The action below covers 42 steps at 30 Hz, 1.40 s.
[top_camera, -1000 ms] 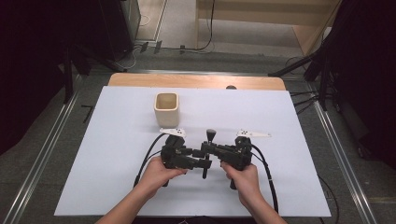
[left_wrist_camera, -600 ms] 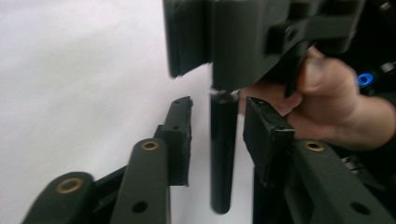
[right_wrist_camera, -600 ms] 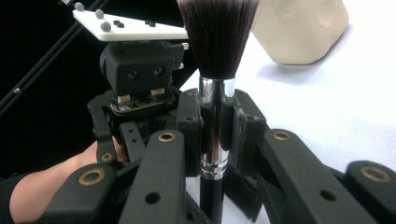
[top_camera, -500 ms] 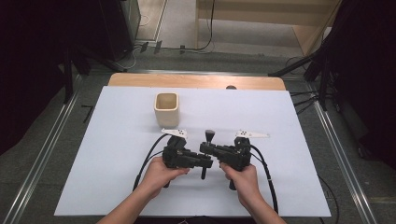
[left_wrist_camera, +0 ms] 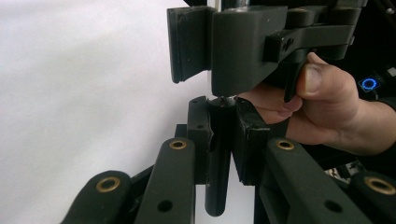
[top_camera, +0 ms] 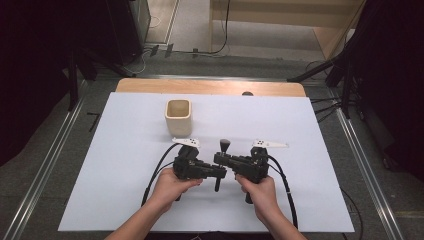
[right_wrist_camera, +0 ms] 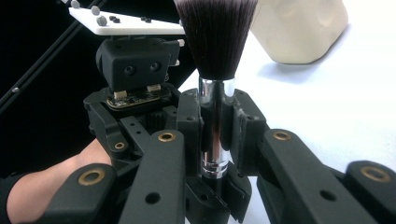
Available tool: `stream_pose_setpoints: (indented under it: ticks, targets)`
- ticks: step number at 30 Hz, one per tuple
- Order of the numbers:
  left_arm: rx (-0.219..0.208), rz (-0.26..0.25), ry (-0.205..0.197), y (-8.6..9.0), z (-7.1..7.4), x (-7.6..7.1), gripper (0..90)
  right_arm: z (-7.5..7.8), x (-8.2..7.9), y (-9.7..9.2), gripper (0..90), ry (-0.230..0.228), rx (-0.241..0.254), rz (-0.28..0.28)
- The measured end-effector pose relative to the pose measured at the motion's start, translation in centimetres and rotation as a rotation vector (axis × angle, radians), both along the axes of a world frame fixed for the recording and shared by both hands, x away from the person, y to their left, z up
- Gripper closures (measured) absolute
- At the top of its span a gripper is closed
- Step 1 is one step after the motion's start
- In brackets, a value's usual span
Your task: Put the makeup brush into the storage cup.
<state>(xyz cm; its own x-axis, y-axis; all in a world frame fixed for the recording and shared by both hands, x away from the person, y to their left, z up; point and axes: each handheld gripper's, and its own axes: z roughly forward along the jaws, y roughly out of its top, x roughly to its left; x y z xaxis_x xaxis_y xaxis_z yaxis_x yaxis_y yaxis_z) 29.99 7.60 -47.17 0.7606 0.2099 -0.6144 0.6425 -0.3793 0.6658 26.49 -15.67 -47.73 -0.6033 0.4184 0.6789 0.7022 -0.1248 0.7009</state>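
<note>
Tongs [top_camera: 218, 169] grip unmarked brush [right_wrist_camera: 215, 56], both sets.

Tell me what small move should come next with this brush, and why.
Probably open the left gripper, letting the right gripper carry the makeup brush to the cream cup. Both sets of jaws clamp it now: left on the black handle, right on the chrome ferrule, bristles toward the open cup.

left gripper [top_camera: 218, 172]: jaws clamped (facing right gripper) | right gripper [top_camera: 220, 159]: jaws clamped | hands [top_camera: 172, 186]: side by side, low over table
</note>
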Motion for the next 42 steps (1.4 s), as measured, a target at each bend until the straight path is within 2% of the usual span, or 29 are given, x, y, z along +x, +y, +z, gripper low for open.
stream_pose_setpoints:
  ticks: [2, 3, 5, 9, 14, 21, 23, 30, 42]
  targets:
    - [0.007, 0.003, -0.004, 0.0, 0.0, 0.0, 80.0, 0.0, 0.0, 0.0, 77.0, 0.003, 0.000, 0.002]
    - [0.010, 0.006, -0.002, 0.0, 0.0, 0.0, 80.0, 0.0, 0.0, 0.0, 72.6, -0.002, -0.002, 0.001]
    - [0.014, 0.009, -0.007, 0.1, 0.1, 0.1, 80.0, 0.0, 0.0, 0.1, 58.4, -0.027, -0.011, -0.005]
    - [0.009, 0.018, -0.009, 0.5, 0.3, 0.2, 80.1, 0.1, 0.0, 0.2, 40.7, -0.056, -0.030, -0.035]
    - [0.018, 0.031, -0.015, 0.8, 0.5, 0.4, 80.1, 0.3, -0.1, 0.3, 29.2, -0.077, -0.027, -0.035]
    - [0.037, 0.054, -0.037, 1.8, 1.0, 0.7, 80.1, 0.2, 0.0, 0.0, 27.6, -0.079, -0.044, -0.029]
    - [0.044, 0.060, -0.051, 2.0, 1.2, 0.8, 80.0, 0.3, -0.1, -0.1, 27.6, -0.087, -0.049, -0.028]
    - [0.058, 0.082, -0.063, 2.9, 1.6, 1.2, 80.0, 0.4, -0.1, -0.7, 26.9, -0.109, -0.075, -0.028]
    - [0.078, 0.111, -0.082, 4.1, 2.1, 1.6, 80.0, 0.3, 0.1, -1.5, 26.2, -0.092, -0.116, -0.035]
